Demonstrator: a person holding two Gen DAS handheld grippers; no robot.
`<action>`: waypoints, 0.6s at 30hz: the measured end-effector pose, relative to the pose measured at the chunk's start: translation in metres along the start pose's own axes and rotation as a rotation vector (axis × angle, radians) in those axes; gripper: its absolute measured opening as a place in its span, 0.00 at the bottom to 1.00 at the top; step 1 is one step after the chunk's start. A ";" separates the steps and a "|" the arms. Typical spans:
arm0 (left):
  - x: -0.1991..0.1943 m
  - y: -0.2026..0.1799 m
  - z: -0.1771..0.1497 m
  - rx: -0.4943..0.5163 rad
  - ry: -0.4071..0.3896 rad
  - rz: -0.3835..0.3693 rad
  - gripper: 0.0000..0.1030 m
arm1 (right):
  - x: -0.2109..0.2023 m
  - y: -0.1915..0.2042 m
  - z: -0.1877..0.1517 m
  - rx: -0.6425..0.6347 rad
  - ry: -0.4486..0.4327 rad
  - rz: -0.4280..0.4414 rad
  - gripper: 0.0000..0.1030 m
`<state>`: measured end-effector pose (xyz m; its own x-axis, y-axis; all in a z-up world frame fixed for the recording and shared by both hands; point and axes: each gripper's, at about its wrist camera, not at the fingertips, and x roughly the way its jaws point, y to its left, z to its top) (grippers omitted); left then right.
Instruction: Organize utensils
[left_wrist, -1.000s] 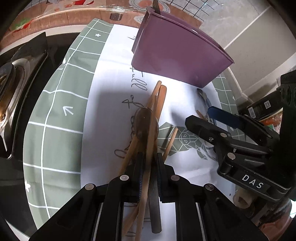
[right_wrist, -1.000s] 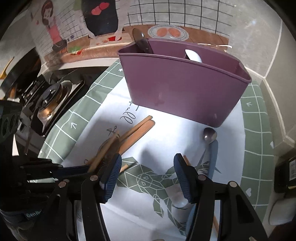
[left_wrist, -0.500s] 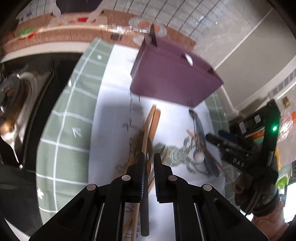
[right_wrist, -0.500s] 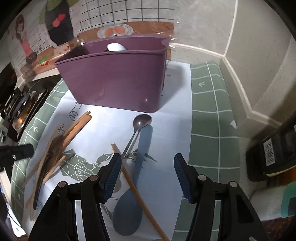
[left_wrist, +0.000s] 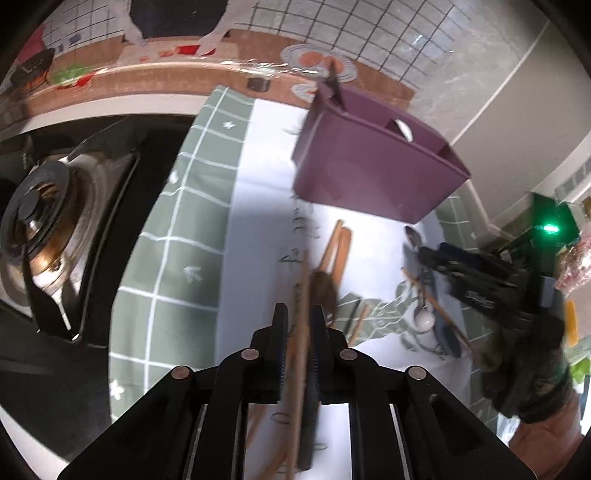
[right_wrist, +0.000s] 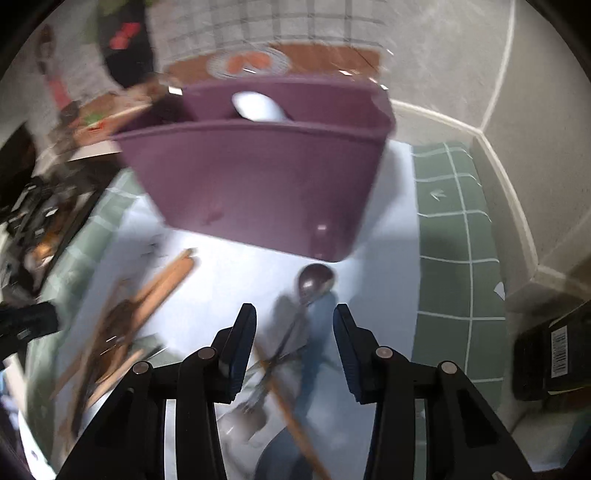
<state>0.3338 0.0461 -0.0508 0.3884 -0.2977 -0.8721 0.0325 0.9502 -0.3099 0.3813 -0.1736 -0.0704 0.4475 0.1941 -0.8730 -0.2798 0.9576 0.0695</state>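
The left claw (left_wrist: 298, 325) is clamped on a thin wooden chopstick (left_wrist: 300, 354), although its jaws are now opening a little. A second ago it stood low over the pile of wooden utensils (left_wrist: 332, 266); now it is higher and more of the tabletop (left_wrist: 166, 236) shows. The dark spoon (left_wrist: 325, 291) is on the white mat (left_wrist: 258, 229) just past the fingertips.

The right claw (right_wrist: 294, 325) has its jaws apart and they are closing, with nothing pressed between them. A second ago it was beside the wooden pile; now it has moved to the right and is above the metal spoon (right_wrist: 314, 282), the blue spoon (right_wrist: 317, 332) and a single chopstick (right_wrist: 291, 410). The purple holder (right_wrist: 258, 184) stands behind, a white spoon (right_wrist: 258, 107) inside it.
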 end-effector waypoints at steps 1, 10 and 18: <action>0.002 0.002 -0.002 0.001 0.009 0.006 0.18 | -0.009 0.002 -0.005 -0.008 -0.011 0.024 0.39; 0.014 -0.001 -0.021 0.036 0.043 -0.051 0.26 | -0.018 0.025 -0.050 0.010 0.014 0.077 0.35; 0.033 -0.009 -0.008 0.046 0.104 -0.050 0.36 | -0.006 0.028 -0.068 -0.008 0.020 0.015 0.31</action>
<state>0.3393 0.0266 -0.0794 0.2875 -0.3504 -0.8914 0.0924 0.9365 -0.3383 0.3132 -0.1620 -0.0959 0.4262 0.2041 -0.8813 -0.2932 0.9528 0.0789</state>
